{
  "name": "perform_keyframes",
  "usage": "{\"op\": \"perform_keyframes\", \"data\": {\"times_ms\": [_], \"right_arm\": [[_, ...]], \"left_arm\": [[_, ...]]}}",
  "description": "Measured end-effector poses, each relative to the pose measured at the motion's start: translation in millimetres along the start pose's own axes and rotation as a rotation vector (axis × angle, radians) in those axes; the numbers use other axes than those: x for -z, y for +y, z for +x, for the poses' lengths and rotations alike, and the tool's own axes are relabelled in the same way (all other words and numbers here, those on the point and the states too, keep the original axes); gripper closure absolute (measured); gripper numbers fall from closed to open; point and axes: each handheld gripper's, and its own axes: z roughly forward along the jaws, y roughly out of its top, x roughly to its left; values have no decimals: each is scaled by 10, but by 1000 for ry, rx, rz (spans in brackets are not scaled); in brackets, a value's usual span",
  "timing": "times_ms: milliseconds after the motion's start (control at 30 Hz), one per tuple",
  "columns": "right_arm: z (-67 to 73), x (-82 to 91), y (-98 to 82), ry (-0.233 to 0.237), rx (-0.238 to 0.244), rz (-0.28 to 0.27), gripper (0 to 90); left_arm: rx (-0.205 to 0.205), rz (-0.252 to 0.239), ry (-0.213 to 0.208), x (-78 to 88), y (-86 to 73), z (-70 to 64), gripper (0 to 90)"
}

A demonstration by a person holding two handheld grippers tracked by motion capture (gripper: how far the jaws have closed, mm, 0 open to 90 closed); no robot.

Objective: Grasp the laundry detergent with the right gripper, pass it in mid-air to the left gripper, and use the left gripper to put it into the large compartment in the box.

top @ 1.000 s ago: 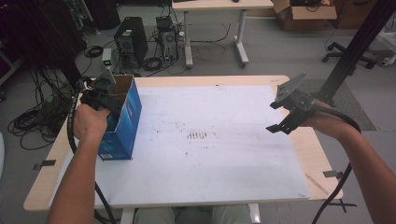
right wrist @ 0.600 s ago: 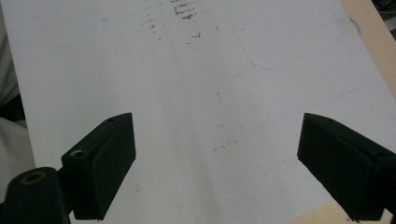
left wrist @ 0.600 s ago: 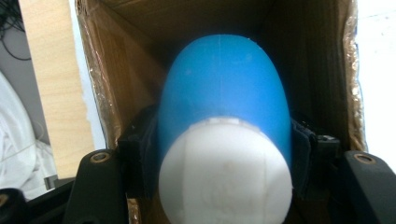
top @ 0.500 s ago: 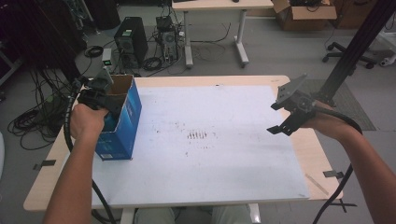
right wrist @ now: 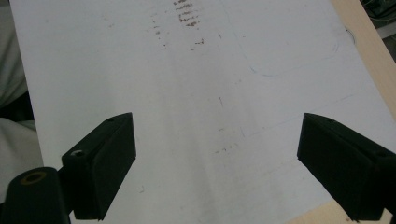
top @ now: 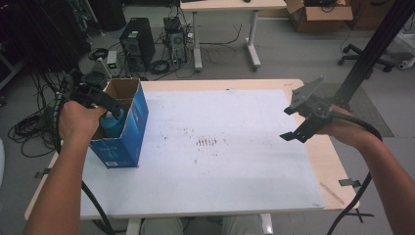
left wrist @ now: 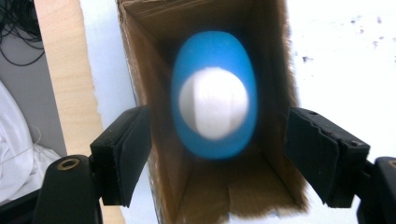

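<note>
A blue cardboard box stands open-topped near the table's left edge. Inside it stands a blue bottle with a white cap, seen from straight above in the left gripper view. My left gripper hovers over the box mouth. Its jaws have just been opening and stand wide, with the pads clear of the bottle below them. My right gripper is held above the table's right side, open, with nothing between its fingers.
A white sheet covers most of the wooden table; it carries a patch of dark marks in the middle. Computer towers, cables and another table stand on the floor beyond. A black pole rises at the right.
My left gripper has lifted a little from the box top and its jaws have spread. The blue bottle now stands free in the box. The right hand has not moved.
</note>
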Motion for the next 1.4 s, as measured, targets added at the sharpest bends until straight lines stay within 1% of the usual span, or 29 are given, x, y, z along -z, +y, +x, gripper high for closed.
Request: {"op": "perform_keyframes", "data": {"times_ms": [100,167,267,433,533,667,700,900,1000,1233,1400], "right_arm": [[25,22,4,-4,2,-1,112],[44,38,9,-7,4,-1,112],[76,69,15,-12,7,-3,112],[130,132,30,-21,17,-12,114],[172,179,34,-26,18,-16,114],[215,236,24,-33,20,-22,113],[225,247,21,-35,21,-20,114],[290,285,3,-34,21,-24,113],[313,300,-4,-36,24,-24,113],[337,323,-10,-35,29,-21,114],[338,334,-6,-32,26,-14,112]], "left_arm": [[-1,3,-16,90,-30,-15,226],[3,6,-39,147,-51,-26,197],[-5,3,-46,239,-84,-60,170],[-18,-9,-57,382,-142,-131,156],[-42,-11,-66,457,-181,-192,152],[-65,-2,-77,534,-232,-297,134],[-72,1,-76,551,-242,-323,130],[-96,10,-101,612,-303,-472,118],[-113,20,-100,635,-318,-545,117],[-132,33,-114,688,-322,-667,110],[-159,49,-127,701,-303,-767,100]]}}
